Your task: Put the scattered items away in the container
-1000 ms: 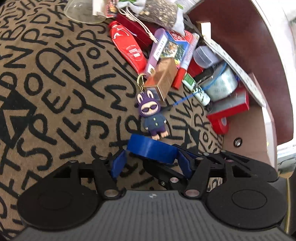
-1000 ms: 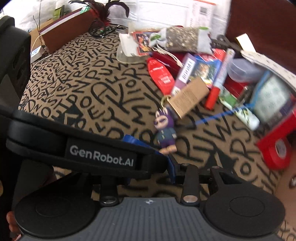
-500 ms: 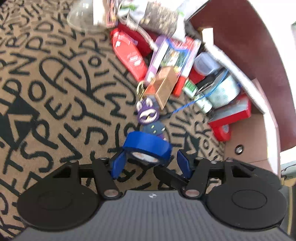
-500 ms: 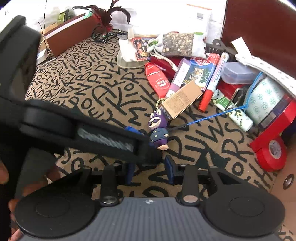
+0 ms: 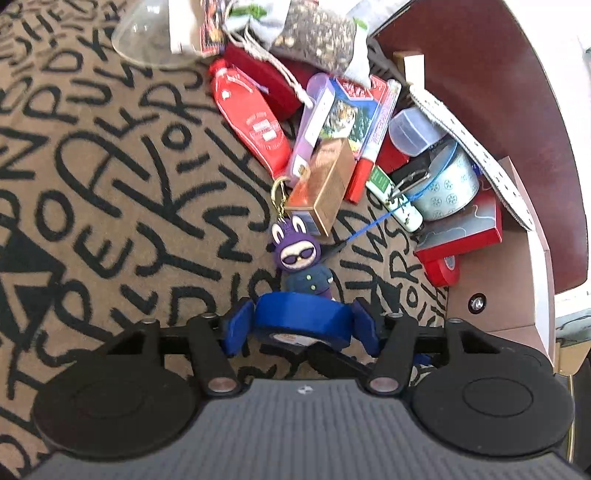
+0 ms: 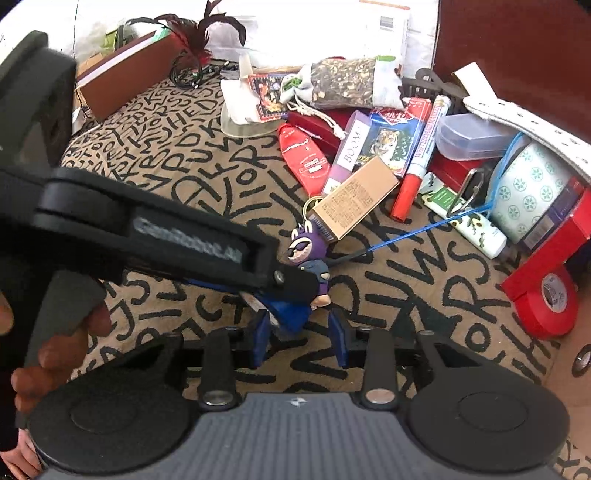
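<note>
Lettered carpet (image 5: 110,192) below; left claw (image 5: 301,326) closing onto the blue tape roll (image 5: 303,317), right claw (image 6: 301,341) narrowing, empty.

Bright daylight from the far side, blowing out the far white packaging (image 6: 325,33) to near pure white. Soft, short shadows under the clutter on the lettered rug (image 5: 110,177). Strong fisheye bending toward every edge, with dark vignetted corners. Motion blur on the white lettering of the left gripper (image 6: 291,314) in the right wrist view. Elsewhere sharp and evenly lit.
</note>
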Demonstrator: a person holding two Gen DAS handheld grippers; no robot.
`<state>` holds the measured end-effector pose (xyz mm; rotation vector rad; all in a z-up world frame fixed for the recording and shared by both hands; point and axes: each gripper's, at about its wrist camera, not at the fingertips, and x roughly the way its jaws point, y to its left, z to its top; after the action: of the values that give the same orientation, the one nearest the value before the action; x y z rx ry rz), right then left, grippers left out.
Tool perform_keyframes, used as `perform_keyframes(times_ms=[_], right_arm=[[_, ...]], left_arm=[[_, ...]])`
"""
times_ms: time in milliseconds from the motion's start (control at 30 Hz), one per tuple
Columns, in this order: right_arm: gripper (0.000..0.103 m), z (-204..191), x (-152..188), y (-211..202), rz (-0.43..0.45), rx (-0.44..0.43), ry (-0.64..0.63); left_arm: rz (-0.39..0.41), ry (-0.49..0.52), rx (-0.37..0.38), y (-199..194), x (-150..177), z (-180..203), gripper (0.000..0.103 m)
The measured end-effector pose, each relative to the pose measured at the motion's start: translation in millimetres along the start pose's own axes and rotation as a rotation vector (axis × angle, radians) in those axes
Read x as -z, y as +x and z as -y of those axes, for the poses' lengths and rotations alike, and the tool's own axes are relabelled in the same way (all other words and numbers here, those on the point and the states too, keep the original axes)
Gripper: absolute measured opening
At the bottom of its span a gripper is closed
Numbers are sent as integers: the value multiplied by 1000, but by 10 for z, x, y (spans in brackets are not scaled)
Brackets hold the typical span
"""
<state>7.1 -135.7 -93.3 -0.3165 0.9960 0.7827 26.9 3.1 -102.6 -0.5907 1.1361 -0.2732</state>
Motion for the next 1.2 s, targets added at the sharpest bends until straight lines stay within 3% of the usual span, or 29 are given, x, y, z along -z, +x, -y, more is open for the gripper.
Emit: perform_keyframes(times_ms=[233, 533, 867, 1200], right_arm=[[26, -22, -33, 66, -13, 6, -2], [25, 40, -7, -260, 32, 17, -2], [25, 494, 200, -1075, 167, 126, 96], [25, 1448, 637, -1887, 271, 306, 198]], left_arm=[[8, 15, -13, 2, 14, 83, 58], [55, 48, 11, -188, 82, 359, 58], [96, 199, 105, -233, 190, 1281, 58], [56, 367, 254, 163, 400, 2451, 57]])
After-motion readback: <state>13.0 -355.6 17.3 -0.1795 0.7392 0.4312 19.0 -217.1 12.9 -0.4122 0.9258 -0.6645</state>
